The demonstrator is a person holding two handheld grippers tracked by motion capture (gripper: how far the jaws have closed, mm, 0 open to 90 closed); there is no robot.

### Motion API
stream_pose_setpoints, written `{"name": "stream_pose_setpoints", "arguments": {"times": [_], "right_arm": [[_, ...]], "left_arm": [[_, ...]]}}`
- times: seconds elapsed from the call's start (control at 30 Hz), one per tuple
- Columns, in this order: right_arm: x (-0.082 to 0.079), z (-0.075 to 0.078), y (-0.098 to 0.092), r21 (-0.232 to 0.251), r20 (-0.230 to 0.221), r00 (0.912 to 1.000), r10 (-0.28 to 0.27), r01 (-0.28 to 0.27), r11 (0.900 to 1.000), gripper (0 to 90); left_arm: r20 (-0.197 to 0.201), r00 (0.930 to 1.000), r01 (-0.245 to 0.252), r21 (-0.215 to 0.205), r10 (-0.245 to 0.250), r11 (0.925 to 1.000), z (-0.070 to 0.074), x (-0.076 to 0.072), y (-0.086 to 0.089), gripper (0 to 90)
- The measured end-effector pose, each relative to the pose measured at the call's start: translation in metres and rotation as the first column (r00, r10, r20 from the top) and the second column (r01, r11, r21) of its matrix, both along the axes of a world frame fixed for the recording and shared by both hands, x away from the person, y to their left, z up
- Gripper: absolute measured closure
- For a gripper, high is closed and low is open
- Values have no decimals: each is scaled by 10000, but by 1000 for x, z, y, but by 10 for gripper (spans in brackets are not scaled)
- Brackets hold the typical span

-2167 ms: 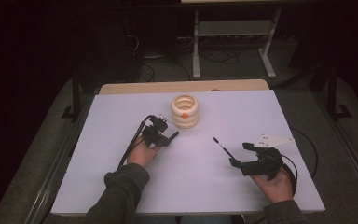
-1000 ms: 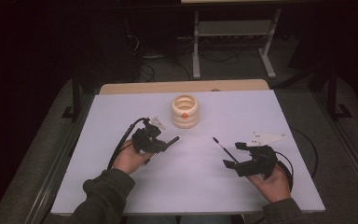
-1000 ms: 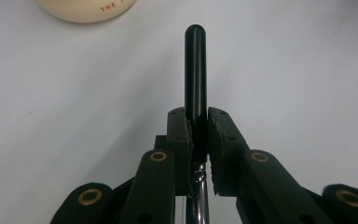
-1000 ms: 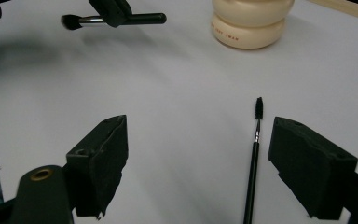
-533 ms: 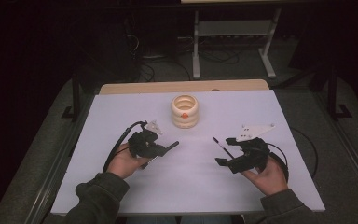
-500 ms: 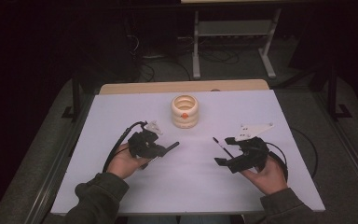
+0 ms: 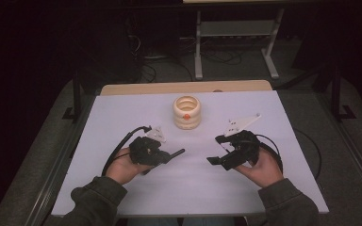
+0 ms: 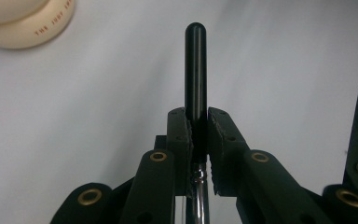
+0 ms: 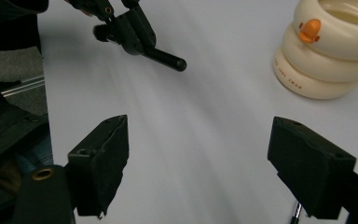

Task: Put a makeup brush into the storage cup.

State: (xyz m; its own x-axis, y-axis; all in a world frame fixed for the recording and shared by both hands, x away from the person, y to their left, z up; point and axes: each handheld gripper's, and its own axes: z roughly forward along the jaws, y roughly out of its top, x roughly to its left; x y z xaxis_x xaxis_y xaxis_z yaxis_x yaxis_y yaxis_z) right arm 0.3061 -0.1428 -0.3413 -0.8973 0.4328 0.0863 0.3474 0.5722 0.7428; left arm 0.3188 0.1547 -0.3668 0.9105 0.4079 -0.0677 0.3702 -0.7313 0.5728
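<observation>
My left gripper [image 7: 166, 155] is shut on a black rod [image 7: 176, 153] that sticks out to the right, level over the white table [image 7: 122, 117]. In the left gripper view the pads clamp the rod [image 8: 196, 70] where its black part meets a silver part. My right gripper [image 7: 217, 149] hovers at centre right, open, with nothing between its jaws [image 9: 200, 128]. It faces the left gripper [image 9: 126, 28] and its rod [image 9: 168, 59]. A thin metal tip [image 9: 296, 212] shows low by its right jaw. A cream holder of stacked rings [image 7: 187, 113] with an orange mark stands behind both grippers.
Cables trail from both grippers, the right one [image 7: 306, 146] looping toward the table's right edge. A wooden strip [image 7: 184, 87] borders the far side. Beyond it stand a metal frame [image 7: 235, 42] and floor cables in the dark.
My right gripper has risen and moved left toward the table's middle, over where a thin black pen lay. My left hand has drifted slightly nearer the person, still holding the rod.
</observation>
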Motion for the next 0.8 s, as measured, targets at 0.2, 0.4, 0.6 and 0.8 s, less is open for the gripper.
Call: {"name": "stream_pose_setpoints", "arguments": {"times": [0.2, 0.4, 0.6, 0.8], "right_arm": [[4, 2, 10, -220, 42, 9991, 421, -420, 9989, 211], [6, 0, 24, -468, 10, 9960, 898, -896, 9949, 244], [7, -6, 35, -668, -402, 9878, 1502, -1527, 9860, 311], [6, -13, 46, -923, -613, 9669, 2476, -2525, 9632, 449]], "left_arm": [[83, 9988, 478, -19, -478, 9989, 0, -3, -3, 798], [324, 9908, 1309, 178, -1315, 9912, 0, -13, -15, 798], [481, 9804, 1899, 311, -1913, 9813, 1, -22, -24, 798], [459, 9660, 2533, 296, -2544, 9669, 2, -29, -35, 799]]}}
